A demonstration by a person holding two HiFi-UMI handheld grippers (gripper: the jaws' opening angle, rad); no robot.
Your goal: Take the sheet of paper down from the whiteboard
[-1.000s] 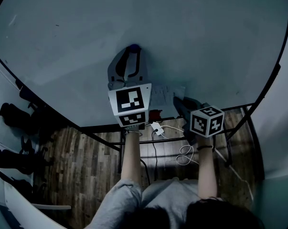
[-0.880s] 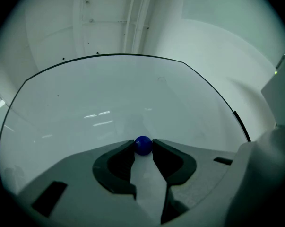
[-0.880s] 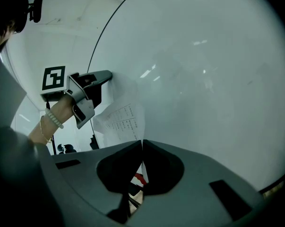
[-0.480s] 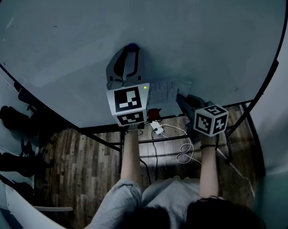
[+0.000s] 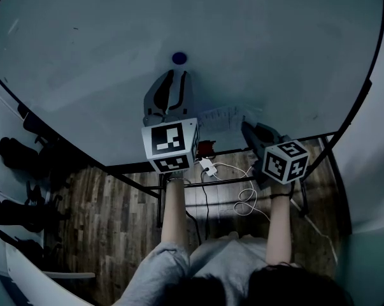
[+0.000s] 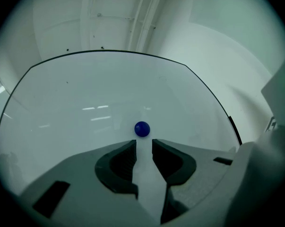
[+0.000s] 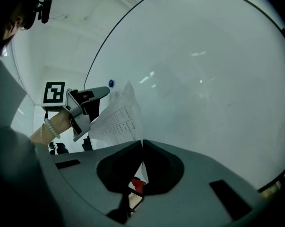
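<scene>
The sheet of paper (image 7: 116, 119) looks free of the blue magnet (image 5: 179, 58), so I'd judge this the closing step: the right tongs (image 7: 142, 144) are pinched shut on an edge of the sheet and need only draw it off the whiteboard (image 5: 274, 56) without creasing it. The left tongs (image 6: 143, 148) stand narrowly parted and empty, just below the magnet. The sheet sits near the board's bottom edge, between the two tongs

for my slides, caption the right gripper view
Right gripper shut on a printed white paper sheet before the glossy white whiteboard
</scene>
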